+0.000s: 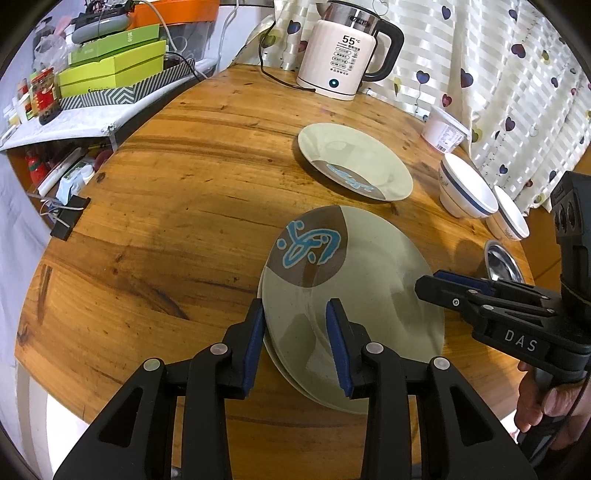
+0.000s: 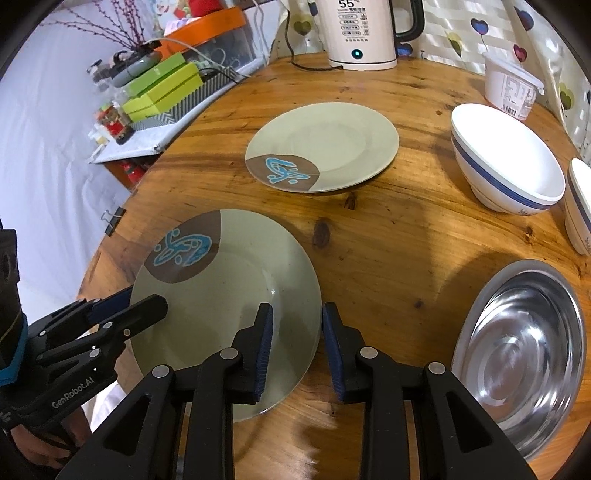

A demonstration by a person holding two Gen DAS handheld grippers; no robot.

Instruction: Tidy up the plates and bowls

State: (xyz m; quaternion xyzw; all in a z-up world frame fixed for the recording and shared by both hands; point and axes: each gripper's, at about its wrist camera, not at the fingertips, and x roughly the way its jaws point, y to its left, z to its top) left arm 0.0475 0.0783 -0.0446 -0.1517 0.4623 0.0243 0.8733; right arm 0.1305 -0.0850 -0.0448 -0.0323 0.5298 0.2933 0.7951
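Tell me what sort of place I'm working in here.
Most likely a home dining corner, not a lab. A round wooden table holds patterned plates, and an electric kettle stands at its far edge by a heart-print curtain. Household boxes clutter a side shelf.

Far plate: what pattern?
Pale green far plate, brown patch with blue squiggle; clearest in right wrist view.

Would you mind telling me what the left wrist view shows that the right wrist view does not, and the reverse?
Only the left wrist view shows a second rim under the near plate, so it tops a stack, and the kettle lid. Only the right wrist view shows the whole steel bowl. Both share the far plate, the white bowls, the kettle, and both open tongs straddling the near plate's rim.
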